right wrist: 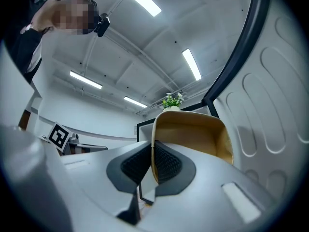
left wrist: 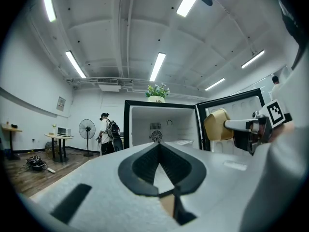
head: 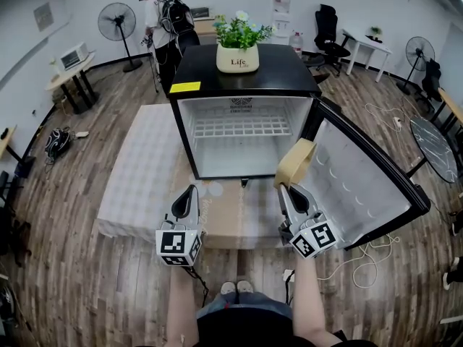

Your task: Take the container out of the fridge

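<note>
**Tan container, held only by one thin wall**

Tan and light-looking, the container (head: 295, 161) was already outside the fridge (head: 185, 139). It hung in the air in front of the open cabinet, just beside the inner side of the door (head: 365, 183). The right gripper (head: 283, 190) carried it from below. Its fingers were pinching one side wall of the container near the rim, one finger inside and one outside, and nothing else supported it. The left gripper (head: 192, 191) hovered lower and to the left, well apart from the container, with its fingers pressed together on nothing.

I saw some risks from here. The grip took only a narrow strip of a smooth wall, so I think the container could turn around the fingers or slide out, above all with a fast swing of the arm. Then it would drop to the floor in front of the fridge. The door stood very near on the right, and a careless movement to that side could knock the container against it and loosen the hold. With its fingers closed, the left gripper could not catch it quickly.
</note>
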Demonstrator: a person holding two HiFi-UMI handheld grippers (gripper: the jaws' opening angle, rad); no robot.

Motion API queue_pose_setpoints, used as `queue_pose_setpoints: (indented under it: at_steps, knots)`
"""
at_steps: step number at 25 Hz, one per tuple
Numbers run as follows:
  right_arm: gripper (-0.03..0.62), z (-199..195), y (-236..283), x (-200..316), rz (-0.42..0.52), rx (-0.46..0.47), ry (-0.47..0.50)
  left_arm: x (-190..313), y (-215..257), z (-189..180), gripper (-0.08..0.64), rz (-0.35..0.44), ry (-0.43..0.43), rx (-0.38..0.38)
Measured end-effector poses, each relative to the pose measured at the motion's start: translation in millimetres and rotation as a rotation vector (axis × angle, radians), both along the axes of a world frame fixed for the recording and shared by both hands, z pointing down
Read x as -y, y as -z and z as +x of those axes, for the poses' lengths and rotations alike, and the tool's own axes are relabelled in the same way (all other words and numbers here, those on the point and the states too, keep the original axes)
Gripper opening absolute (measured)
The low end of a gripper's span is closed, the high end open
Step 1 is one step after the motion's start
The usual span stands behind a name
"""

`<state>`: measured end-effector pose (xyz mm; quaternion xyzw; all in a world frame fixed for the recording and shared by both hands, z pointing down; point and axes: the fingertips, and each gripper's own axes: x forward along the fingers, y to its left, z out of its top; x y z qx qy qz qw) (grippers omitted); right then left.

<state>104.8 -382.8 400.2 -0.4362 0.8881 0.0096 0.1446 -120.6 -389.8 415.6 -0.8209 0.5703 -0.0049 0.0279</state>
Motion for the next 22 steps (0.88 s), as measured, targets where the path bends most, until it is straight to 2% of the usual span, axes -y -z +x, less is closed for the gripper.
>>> queue_pose_setpoints:
  at_steps: [22]
  knots:
    - [0.018, -1.6, 0.5, -4.3, -0.002, -0.001, 0.020, -1.2, -2.5, 3.4, 0.005, -0.005, -0.004, -0.001]
